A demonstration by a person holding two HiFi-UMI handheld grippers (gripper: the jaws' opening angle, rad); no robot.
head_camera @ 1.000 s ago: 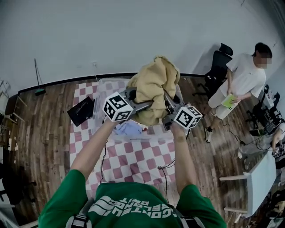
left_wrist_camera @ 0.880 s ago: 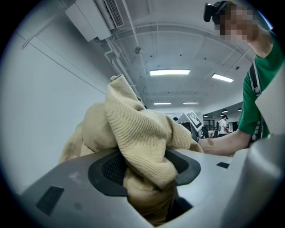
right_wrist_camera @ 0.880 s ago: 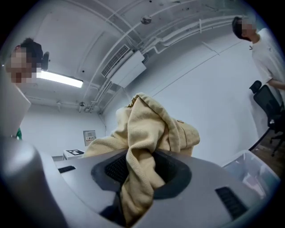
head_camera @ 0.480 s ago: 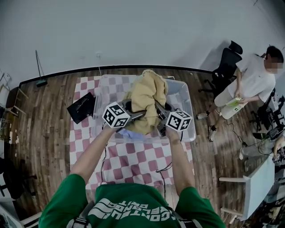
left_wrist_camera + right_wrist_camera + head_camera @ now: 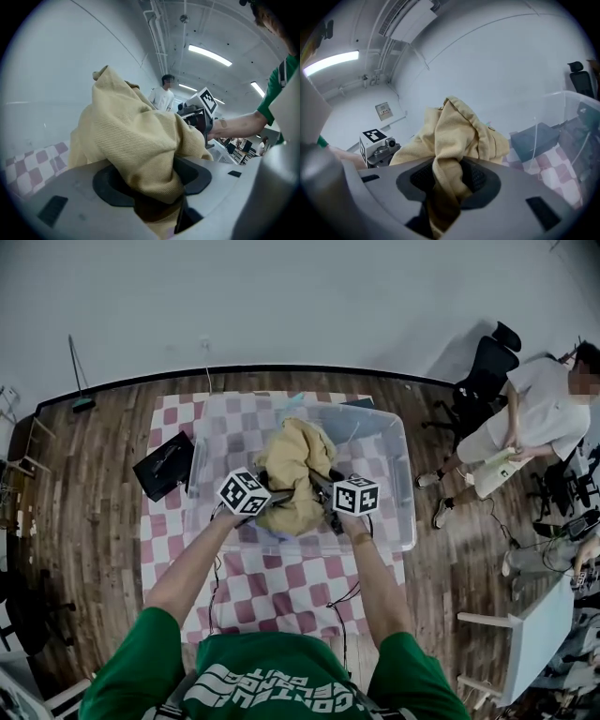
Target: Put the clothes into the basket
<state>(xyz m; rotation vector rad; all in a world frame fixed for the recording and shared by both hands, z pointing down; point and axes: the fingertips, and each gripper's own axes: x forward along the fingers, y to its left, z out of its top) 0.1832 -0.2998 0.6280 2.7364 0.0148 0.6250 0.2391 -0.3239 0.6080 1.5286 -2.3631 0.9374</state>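
Left claw (image 5: 151, 182): pads pinching a thick fold of the tan ribbed garment (image 5: 131, 136), fabric bunched between them and spilling out below. Right claw (image 5: 447, 180): same, pressed onto a narrower twist of the same garment (image 5: 461, 129). Neither is spread.

Head view: left claw (image 5: 281, 494) and right claw (image 5: 321, 487) face each other, close together. The garment (image 5: 292, 460) is heaped up between them over the near half of the clear plastic bin (image 5: 400, 474). Its lower part looks inside the bin walls; whether it touches the bottom cannot be told.

The bin sits on a bench under a checked cloth (image 5: 281, 582). A black flat device (image 5: 165, 467) lies just left of the bin. A person (image 5: 544, 404) sits well apart at the right, by an office chair (image 5: 487, 371).

Step judged: lowering the garment in, release not yet done.

Risks:
- The cloth is wedged deep in both claws, so it may cling to the pads on opening and lift back out.
- If one side lets go first, the bulk swings and a sleeve drapes over the near rim.
- The claws are close to the near wall; a knock could shove the light bin across the cloth.
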